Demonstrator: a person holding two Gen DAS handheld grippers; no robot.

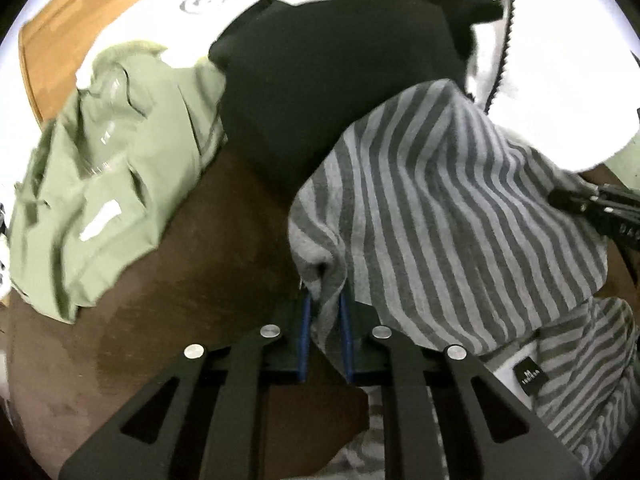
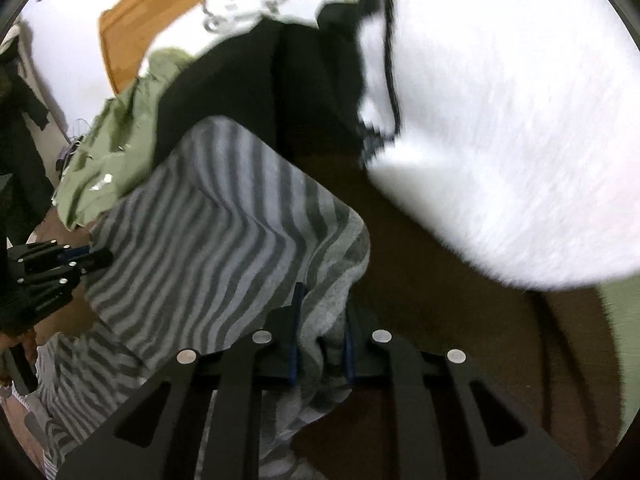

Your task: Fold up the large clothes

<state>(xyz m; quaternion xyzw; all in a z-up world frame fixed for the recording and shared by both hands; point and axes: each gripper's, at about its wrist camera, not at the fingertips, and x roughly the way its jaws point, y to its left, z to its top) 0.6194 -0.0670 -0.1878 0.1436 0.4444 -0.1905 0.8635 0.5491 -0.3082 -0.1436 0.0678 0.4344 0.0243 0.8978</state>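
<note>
A grey striped garment (image 1: 440,208) hangs stretched between my two grippers above a dark brown surface (image 1: 168,280). My left gripper (image 1: 326,312) is shut on one bunched edge of it. My right gripper (image 2: 322,312) is shut on the other edge of the striped garment (image 2: 208,240). The right gripper shows in the left wrist view (image 1: 600,208) at the far right edge. The left gripper shows in the right wrist view (image 2: 60,264) at the far left. A black size label (image 1: 527,376) hangs on the lower part of the garment.
A pale green garment (image 1: 104,184) lies crumpled at the left, a black garment (image 1: 320,80) behind the striped one, and a white fluffy garment (image 2: 512,120) at the right. A white printed shirt (image 2: 256,4) lies on an orange-brown board (image 1: 72,32) at the back.
</note>
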